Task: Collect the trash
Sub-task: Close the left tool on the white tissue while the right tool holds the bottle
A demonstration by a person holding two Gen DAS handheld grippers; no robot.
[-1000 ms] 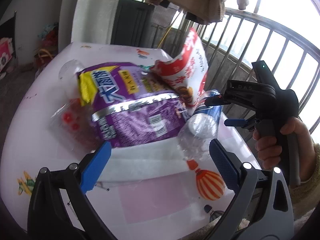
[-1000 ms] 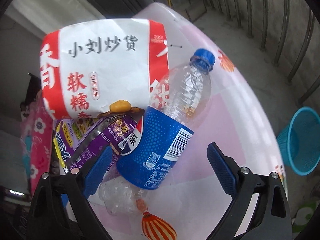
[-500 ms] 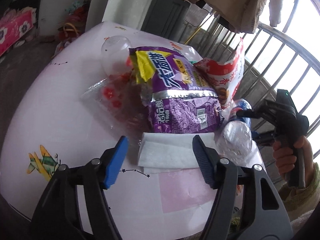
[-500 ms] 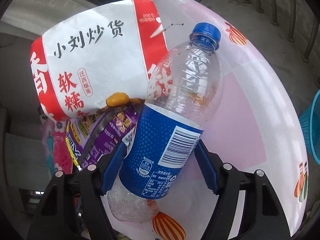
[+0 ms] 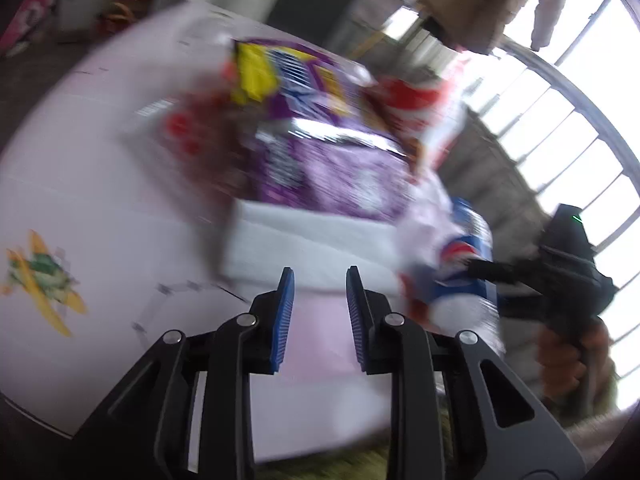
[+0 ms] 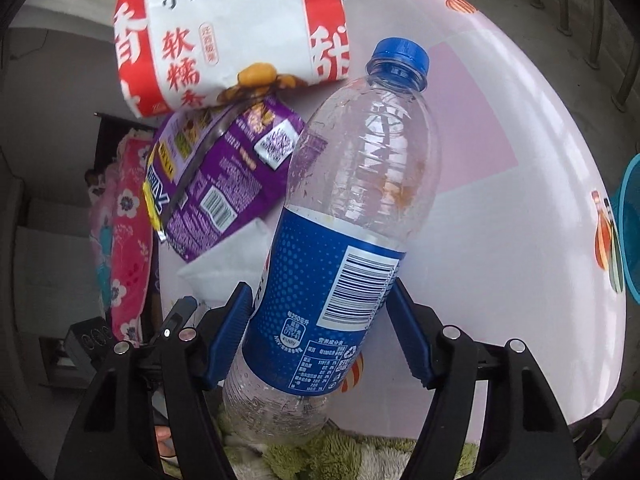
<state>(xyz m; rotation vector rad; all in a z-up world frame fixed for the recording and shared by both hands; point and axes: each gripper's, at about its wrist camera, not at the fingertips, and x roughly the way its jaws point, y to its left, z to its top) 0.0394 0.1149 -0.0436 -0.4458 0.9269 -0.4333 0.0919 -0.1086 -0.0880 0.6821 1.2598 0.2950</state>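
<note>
A clear plastic bottle [image 6: 352, 208] with a blue label and cap lies tilted at the table's near edge, and my right gripper [image 6: 320, 292] is shut on its label, both pads touching. A folded white napkin [image 5: 312, 240] lies in front of a purple snack bag [image 5: 320, 160]. My left gripper [image 5: 319, 276] points down at the napkin's near edge. Its jaws are closing, a narrow gap still between the pads, which do not press on the napkin. A red and white snack bag [image 6: 232, 28] leans behind the purple one. The left wrist view is blurred.
The pink and white table [image 6: 500, 120] carries a clear wrapper with red bits [image 5: 180, 136] at the left of the pile. A blue mesh bin [image 6: 632, 232] stands on the floor to the right. A metal railing [image 5: 580, 120] runs behind the table.
My left gripper's jaws have narrowed a lot and it has dropped toward the napkin. My right gripper has moved in over the bottle and closed on its label.
</note>
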